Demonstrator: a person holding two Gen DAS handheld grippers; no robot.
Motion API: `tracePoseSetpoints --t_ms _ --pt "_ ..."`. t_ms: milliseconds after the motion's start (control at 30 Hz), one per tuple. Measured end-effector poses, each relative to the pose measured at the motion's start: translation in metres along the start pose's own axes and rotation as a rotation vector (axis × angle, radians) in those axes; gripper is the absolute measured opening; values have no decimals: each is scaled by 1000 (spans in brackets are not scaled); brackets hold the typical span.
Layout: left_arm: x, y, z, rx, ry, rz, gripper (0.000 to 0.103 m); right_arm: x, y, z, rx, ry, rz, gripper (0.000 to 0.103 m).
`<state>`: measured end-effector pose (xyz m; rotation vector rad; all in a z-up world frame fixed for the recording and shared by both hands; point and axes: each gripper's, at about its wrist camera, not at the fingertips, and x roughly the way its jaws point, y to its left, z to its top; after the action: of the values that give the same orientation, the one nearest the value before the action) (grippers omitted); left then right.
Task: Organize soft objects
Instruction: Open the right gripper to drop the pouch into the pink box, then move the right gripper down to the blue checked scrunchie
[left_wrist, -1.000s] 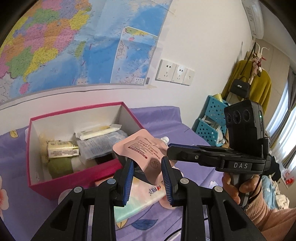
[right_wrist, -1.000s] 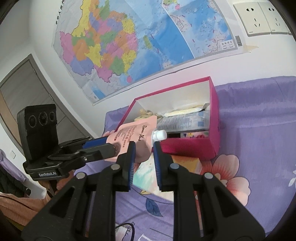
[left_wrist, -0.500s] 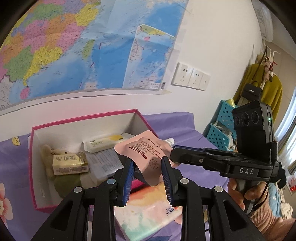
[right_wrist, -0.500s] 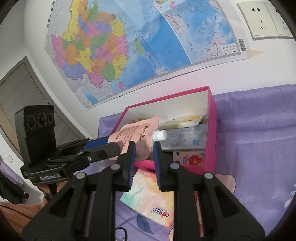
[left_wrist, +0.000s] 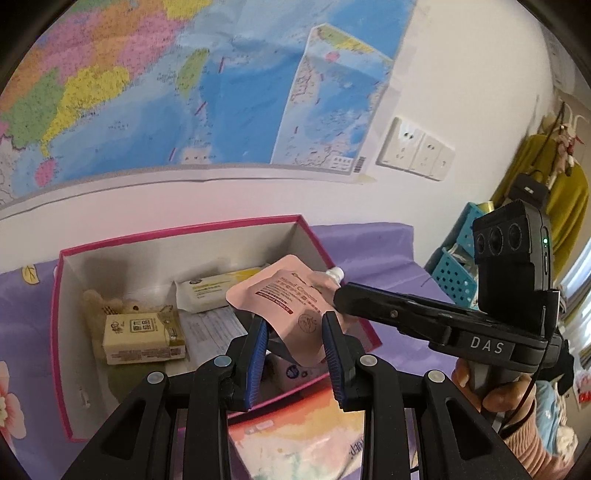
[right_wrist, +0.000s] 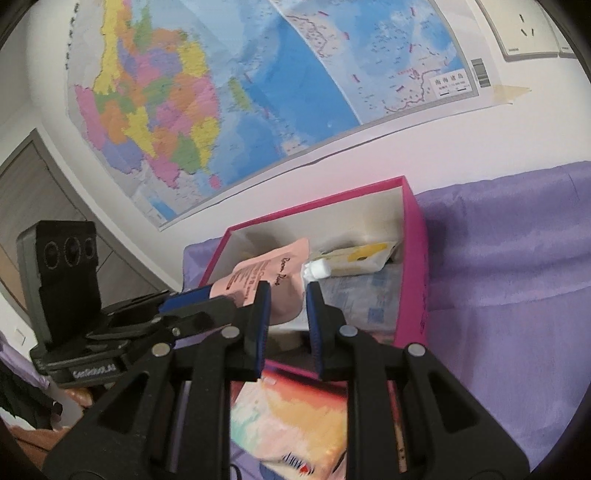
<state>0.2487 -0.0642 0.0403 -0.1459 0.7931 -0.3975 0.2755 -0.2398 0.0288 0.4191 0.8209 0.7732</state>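
Apparently light and floppy, pouch (left_wrist: 291, 314) is pinched by both grippers, left (left_wrist: 293, 354), right (right_wrist: 286, 317), above box (left_wrist: 55, 332) at 12 o'clock; grip flat edges.

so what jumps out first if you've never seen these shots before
A soft pink spouted hand-cream pouch hangs over an open magenta cardboard box, pinched by both the left gripper and the right gripper. Behind, a big colourful wall map fills the white wall. The box sits on a purple floral bedsheet and already holds several soft packets.
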Motion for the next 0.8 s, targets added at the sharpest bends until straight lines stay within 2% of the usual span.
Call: tracePoseSetpoints --t_ms 100,233,300,600,700,800 --pt "9 3 7 -26 14 11 29 7 -9 7 21 -3 -12 22" --pt "19 8 12 -59 23 75 29 17 -19 13 55 -4 -42 22" --pt "17 10 11 -67 16 78 29 19 -20 13 53 0 -56 22" --pt "-12 2 -6 -9 -64 72 38 5 -14 0 42 5 -56 22" --pt "-28 -10 -16 40 -104 61 45 -4 -7 -6 21 2 -46 24" --pt "-42 -19 -25 67 -130 46 46 -17 8 -12 -5 -15 -25 30"
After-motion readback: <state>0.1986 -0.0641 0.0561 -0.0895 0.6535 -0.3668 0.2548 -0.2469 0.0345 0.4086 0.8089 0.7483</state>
